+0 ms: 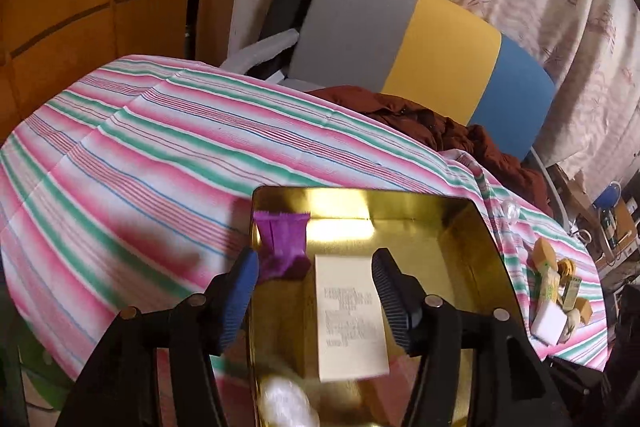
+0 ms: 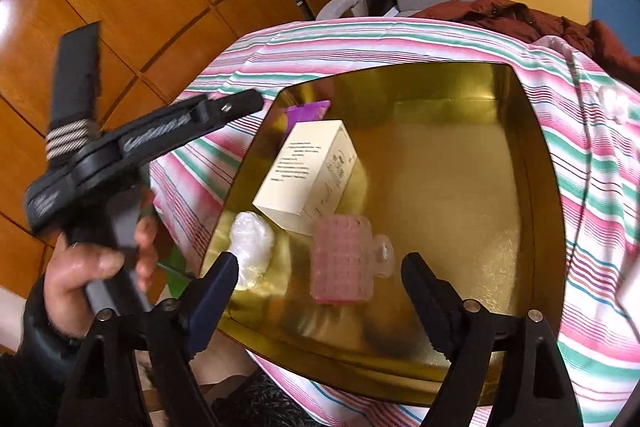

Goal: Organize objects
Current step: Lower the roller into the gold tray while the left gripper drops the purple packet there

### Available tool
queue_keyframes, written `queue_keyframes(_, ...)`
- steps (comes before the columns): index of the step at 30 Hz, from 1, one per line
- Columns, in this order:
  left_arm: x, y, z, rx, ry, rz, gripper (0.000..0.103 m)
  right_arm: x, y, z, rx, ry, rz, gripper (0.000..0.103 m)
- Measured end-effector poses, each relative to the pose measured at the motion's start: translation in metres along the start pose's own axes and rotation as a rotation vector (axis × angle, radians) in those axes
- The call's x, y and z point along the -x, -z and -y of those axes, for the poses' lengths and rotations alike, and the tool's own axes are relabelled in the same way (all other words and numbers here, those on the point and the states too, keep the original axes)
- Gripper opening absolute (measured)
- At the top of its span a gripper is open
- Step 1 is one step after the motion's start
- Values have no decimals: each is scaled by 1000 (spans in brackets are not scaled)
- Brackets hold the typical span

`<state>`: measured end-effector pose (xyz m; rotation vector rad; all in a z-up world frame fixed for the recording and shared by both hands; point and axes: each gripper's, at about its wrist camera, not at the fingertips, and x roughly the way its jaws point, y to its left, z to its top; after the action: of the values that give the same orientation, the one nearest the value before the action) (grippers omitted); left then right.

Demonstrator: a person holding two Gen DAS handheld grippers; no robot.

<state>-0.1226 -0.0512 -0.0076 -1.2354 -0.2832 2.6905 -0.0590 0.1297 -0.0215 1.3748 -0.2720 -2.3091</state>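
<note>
Gold tin sits on the striped cloth, open side up, w/ four things already inside: a cream box, a purple wrapper at the far-left corner, a white plastic-wrapped lump near the front-left, and a pink gridded roller w/ a clear end piece. The box lies flat, long axis running from the near side toward the far-left corner; the roller lies just in front of it, maybe touching, can't tell.

Right gripper hangs over the tin's near edge, fingers wide apart, nothing between them; the roller is directly ahead, in the gap, below. Left gripper is also spread, empty, over the tin's left part; its left finger is outside the rim, its right finger over the box. In the right wrist view the left tool shows at the left, held by a hand.

What's left, by my read: a small pile of loose items (yellowish pieces, a white block) on the cloth to the right of the tin, well apart from it, plus a clear thing by the tin's far-right corner. That pile lies to the right, so the right gripper is prob. the nearer one; the next pick turns on swinging right, off the tin. Right half of the tin is bare.
</note>
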Motion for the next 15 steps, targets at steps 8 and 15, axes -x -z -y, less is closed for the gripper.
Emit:
queue_keyframes(8, 25, 31, 23, -32, -34, 51, 61, 11, 6, 6, -11, 100, 55, 90)
queue_keyframes(15, 34, 51, 39, -98, -70, 70, 62, 18, 15, 6, 7, 239, 116, 91)
